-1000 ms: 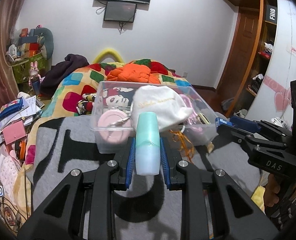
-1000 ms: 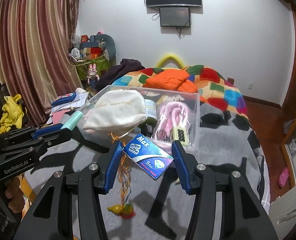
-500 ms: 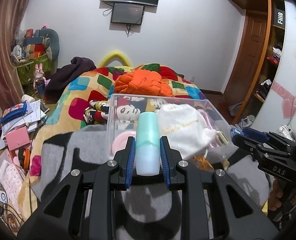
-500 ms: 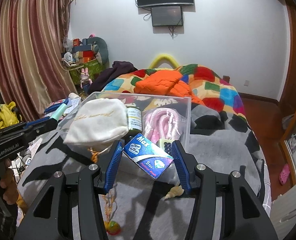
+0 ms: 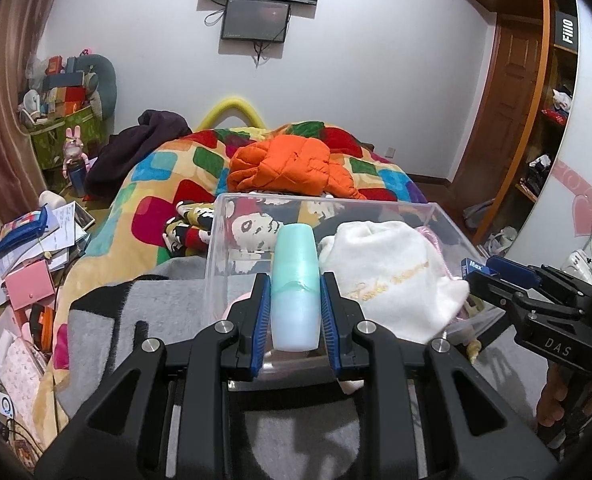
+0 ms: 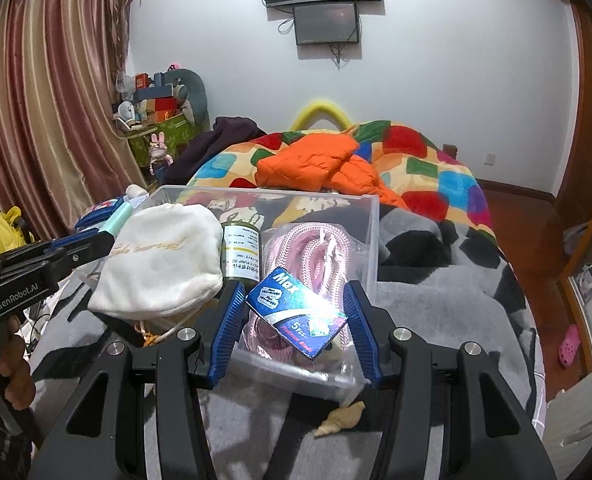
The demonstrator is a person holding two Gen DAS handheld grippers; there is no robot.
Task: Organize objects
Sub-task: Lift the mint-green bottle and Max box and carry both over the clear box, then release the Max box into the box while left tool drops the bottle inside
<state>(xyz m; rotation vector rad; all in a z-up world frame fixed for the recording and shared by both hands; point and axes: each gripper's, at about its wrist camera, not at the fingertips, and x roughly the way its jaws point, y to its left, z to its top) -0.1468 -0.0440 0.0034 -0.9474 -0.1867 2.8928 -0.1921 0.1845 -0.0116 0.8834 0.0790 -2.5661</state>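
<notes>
Half-hidden pink rope (image 6: pixel 320 256) behind blue box (image 6: pixel 296 312)

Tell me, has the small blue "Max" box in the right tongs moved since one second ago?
Yes. The blue "Max" box has advanced toward the clear plastic bin, now hanging over its near edge above the pink rope.

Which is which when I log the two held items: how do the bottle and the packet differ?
The bottle in the left gripper is rounded, plain mint and pale blue, gripped snugly on both sides. The packet in the right gripper is flat, blue, printed "Max", and sits tilted between wider-set fingers. Both are held over the clear bin.
</notes>
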